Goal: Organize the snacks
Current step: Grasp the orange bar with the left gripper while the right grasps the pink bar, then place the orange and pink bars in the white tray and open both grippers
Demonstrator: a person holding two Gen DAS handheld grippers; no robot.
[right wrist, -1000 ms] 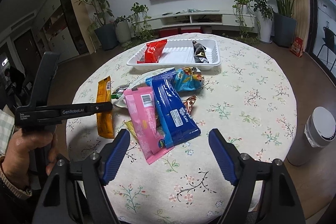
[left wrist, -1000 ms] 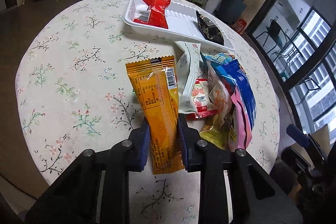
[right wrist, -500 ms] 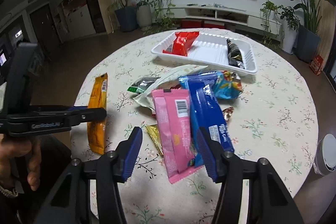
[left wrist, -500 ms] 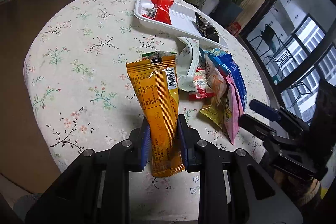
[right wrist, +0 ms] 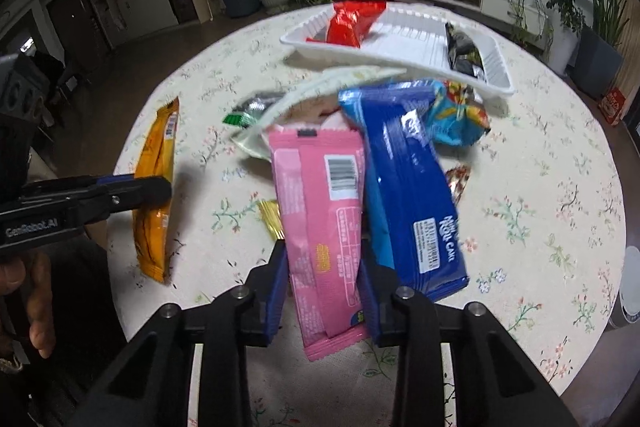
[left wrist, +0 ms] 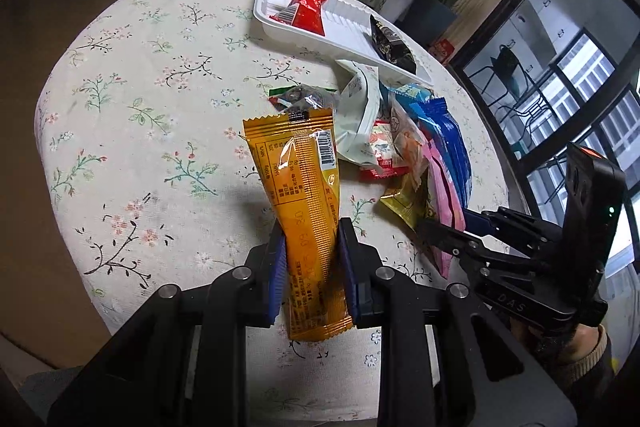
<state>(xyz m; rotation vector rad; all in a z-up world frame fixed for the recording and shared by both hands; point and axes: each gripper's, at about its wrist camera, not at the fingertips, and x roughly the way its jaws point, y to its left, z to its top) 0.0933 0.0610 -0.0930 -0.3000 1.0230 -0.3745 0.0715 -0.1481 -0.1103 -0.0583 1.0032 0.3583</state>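
Note:
My left gripper (left wrist: 310,259) is shut on an orange snack packet (left wrist: 302,187) and holds it up off the flowered tablecloth; the packet also shows in the right wrist view (right wrist: 154,183). My right gripper (right wrist: 324,267) is shut on a pink snack packet (right wrist: 324,215), with a blue packet (right wrist: 404,179) lying against its right side. The pile of loose snacks (left wrist: 400,147) lies mid-table. A white tray (left wrist: 344,23) at the far side holds a red packet (left wrist: 304,3) and a dark packet (left wrist: 390,45).
The round table drops off close behind both grippers. A white cylinder (right wrist: 630,287) stands beyond the table's right edge. Potted plants, a TV shelf and windows ring the room.
My right gripper moved in over the pile and closed on the pink packet. My left gripper kept hold of the orange packet and raised it; the tray now looks farther right.

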